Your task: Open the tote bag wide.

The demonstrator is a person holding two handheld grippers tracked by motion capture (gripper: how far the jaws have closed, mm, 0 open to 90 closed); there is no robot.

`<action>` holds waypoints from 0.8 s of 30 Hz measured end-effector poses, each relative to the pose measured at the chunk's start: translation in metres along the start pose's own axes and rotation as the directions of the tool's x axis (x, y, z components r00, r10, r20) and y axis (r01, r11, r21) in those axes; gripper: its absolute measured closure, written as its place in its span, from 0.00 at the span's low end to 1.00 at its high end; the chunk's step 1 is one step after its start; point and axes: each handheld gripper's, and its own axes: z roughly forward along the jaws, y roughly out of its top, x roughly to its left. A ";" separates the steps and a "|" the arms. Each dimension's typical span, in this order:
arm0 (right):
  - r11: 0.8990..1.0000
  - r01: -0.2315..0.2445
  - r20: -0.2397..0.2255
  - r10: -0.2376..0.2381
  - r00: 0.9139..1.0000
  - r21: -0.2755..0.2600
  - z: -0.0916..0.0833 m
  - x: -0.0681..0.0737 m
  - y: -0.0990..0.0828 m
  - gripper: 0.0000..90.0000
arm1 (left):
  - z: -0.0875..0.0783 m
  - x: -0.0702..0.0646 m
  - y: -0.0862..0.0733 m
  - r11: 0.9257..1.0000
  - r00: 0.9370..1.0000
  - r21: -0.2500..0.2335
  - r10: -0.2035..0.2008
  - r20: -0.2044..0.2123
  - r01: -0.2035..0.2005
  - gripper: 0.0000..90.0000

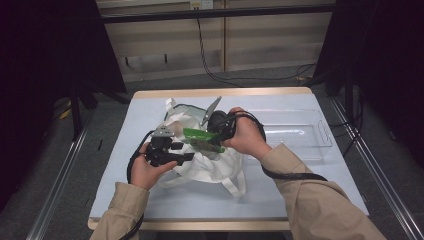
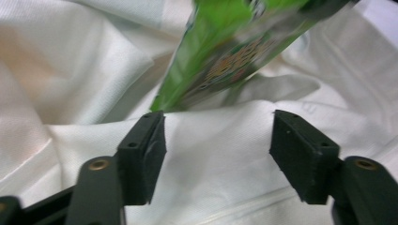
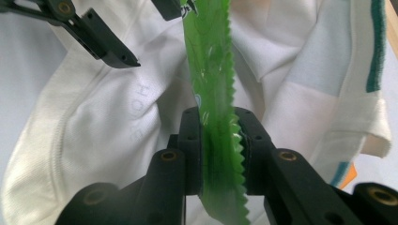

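Pale blue covers the table (image 1: pixel 150 195), where a white cloth bag (image 1: pixel 210 167) lies crumpled at the centre and a clear plastic tray (image 1: pixel 305 132) sits to its right. Over the bag, the right gripper (image 3: pixel 219 140) pinches a green snack packet (image 3: pixel 211 70) by its serrated edge, both pads pressed flat against the foil. From the high view the packet (image 1: pixel 202 139) hangs just above the bag's mouth, between the two hands. Close by, the left gripper (image 2: pixel 218 150) stands with its jaws apart, nothing clamped between them, only white fabric behind; the packet's lower end hovers just beyond its tips.
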 end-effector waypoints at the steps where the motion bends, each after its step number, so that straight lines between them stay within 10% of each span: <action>1: 1.000 -0.009 -0.003 0.009 1.000 -0.002 -0.002 -0.001 0.001 0.84 | 0.000 0.000 -0.001 1.000 1.000 -0.005 0.001 0.000 -0.001 0.37; 24: 1.000 -0.002 -0.067 0.001 0.998 -0.010 -0.041 -0.029 0.003 0.96 | -0.006 0.005 -0.004 0.999 0.999 0.017 -0.044 0.001 0.044 0.11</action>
